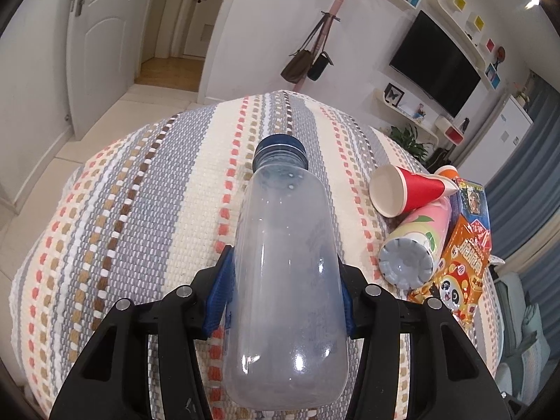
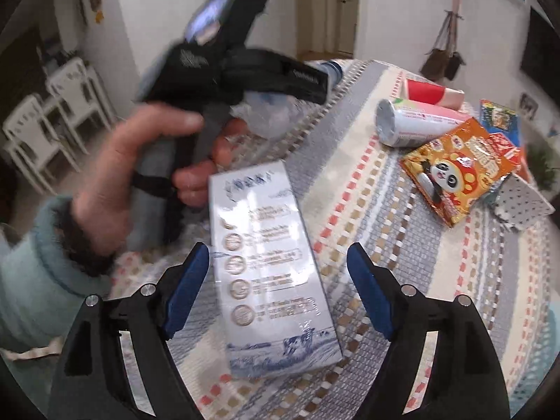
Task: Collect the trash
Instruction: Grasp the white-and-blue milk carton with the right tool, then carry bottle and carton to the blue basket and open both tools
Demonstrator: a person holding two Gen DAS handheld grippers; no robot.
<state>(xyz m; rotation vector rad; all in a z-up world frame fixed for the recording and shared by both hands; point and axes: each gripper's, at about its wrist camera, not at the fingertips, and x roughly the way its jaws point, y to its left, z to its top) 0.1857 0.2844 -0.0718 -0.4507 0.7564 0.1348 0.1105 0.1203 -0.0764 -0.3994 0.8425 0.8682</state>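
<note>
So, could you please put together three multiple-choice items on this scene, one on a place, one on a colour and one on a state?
1. Where does the red paper cup lie?
A. on its side by the pink bottle
B. upright in a bin
C. on the floor

2. What colour is the clear bottle's cap?
A. red
B. blue
C. yellow

3. How does the right gripper stand to the white carton?
A. clamped on it
B. open, the carton between its fingers, the right one clear of it
C. far from it

Answers:
1 A, it lies tipped beside the pink bottle on the striped cloth.
2 B, the cap is dark blue.
3 B, a wide gap shows beside the carton.
</note>
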